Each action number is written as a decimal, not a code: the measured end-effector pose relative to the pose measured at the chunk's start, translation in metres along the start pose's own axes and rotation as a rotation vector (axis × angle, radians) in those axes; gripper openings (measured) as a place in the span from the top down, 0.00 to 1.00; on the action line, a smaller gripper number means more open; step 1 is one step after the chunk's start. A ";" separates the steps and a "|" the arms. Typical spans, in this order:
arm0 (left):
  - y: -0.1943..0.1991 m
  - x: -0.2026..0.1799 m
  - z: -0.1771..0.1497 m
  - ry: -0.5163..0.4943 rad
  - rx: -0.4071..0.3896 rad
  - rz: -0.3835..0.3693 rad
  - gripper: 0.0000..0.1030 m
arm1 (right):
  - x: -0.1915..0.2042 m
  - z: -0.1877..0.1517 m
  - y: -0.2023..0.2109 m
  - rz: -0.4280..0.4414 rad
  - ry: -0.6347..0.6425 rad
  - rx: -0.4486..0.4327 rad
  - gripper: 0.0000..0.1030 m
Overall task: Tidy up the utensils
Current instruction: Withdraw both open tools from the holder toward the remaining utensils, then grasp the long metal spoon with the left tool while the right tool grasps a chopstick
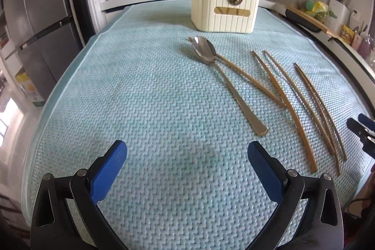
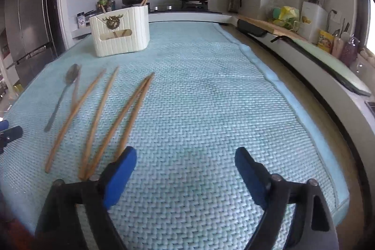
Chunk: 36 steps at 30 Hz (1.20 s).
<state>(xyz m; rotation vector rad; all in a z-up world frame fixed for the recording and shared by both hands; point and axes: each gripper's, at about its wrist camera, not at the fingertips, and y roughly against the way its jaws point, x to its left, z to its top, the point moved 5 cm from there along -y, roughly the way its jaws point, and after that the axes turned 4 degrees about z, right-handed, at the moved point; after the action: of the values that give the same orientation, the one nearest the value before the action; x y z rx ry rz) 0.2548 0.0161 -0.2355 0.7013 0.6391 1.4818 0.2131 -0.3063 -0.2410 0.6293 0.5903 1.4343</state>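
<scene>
Right tool [image 2: 185, 157] wide, empty, chopsticks [image 2: 121, 118] just to its left.

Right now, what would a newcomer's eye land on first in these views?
Probably the loose chopsticks fanned across the pale blue mat, with a metal spoon lying over one of them. Behind them stands a white ribbed holder with a brass ornament, some chopsticks already inside. Both the left gripper and right gripper hover open and empty.

- The left gripper [image 1: 187, 157] hovered low, its blue-padded fingers [image 1: 110, 170] spread wide and holding nothing.
- The right gripper [image 2: 185, 162] was likewise parted and empty, fingers [image 2: 249, 176] pointing forward.
</scene>
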 end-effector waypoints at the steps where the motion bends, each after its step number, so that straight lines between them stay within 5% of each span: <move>1: -0.005 -0.004 0.005 0.002 0.005 -0.010 0.00 | 0.003 0.003 -0.007 0.043 -0.013 0.027 0.46; 3: -0.014 -0.012 0.015 0.014 0.014 -0.038 0.01 | 0.009 0.007 -0.022 0.113 -0.043 0.078 0.67; 4: -0.018 -0.015 0.019 0.019 0.017 -0.048 0.01 | 0.012 0.012 -0.025 0.132 -0.049 0.080 0.70; 9: -0.040 -0.021 0.036 0.022 0.035 -0.018 0.01 | 0.037 0.033 -0.031 0.213 -0.015 0.061 0.70; 12: -0.061 -0.022 0.039 0.021 0.114 0.014 0.00 | 0.047 0.037 -0.048 0.180 0.028 0.119 0.70; 16: -0.067 -0.017 0.050 0.043 0.114 0.023 0.00 | 0.044 0.045 -0.057 0.112 0.060 0.146 0.74; 21: -0.079 -0.002 0.066 0.101 0.107 0.054 0.00 | 0.042 0.057 -0.070 0.066 0.112 0.147 0.74; 29: -0.095 0.011 0.087 0.069 0.106 0.028 0.00 | 0.030 0.082 -0.095 0.119 0.087 0.138 0.71; 33: -0.094 0.015 0.083 -0.032 0.116 -0.045 0.00 | 0.035 0.086 -0.099 0.196 0.138 0.176 0.51; 36: -0.087 0.026 0.072 -0.053 0.124 -0.054 0.00 | 0.034 0.086 -0.100 0.156 0.190 0.200 0.51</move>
<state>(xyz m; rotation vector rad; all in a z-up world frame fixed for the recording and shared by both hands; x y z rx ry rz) 0.3663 0.0431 -0.2525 0.8098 0.7084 1.3782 0.3466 -0.2795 -0.2511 0.7133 0.8576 1.6054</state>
